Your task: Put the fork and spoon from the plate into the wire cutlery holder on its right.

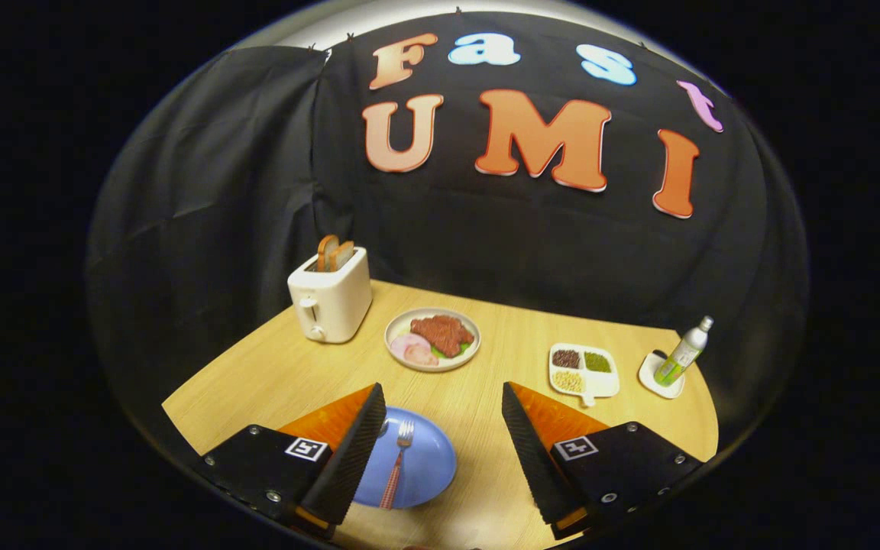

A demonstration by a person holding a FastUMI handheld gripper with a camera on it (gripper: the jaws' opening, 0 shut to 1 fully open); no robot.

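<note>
A blue plate (425,466) lies on the wooden table, partly behind my left finger. On it rests a fork (396,466) with a red-and-white chequered handle, tines pointing away from me. My gripper (440,428) is open and held above the table, with the plate's right part and bare table showing between the fingers. Nothing is held. The left finger (352,458) covers the plate's left side, so what else lies there is hidden.
Beyond the fingers stand a white toaster (331,302) with bread slices, a plate of meat and ham (432,338), a white divided dish of beans (583,370), and a green bottle (683,353) on a small white coaster. The table's edge curves at right.
</note>
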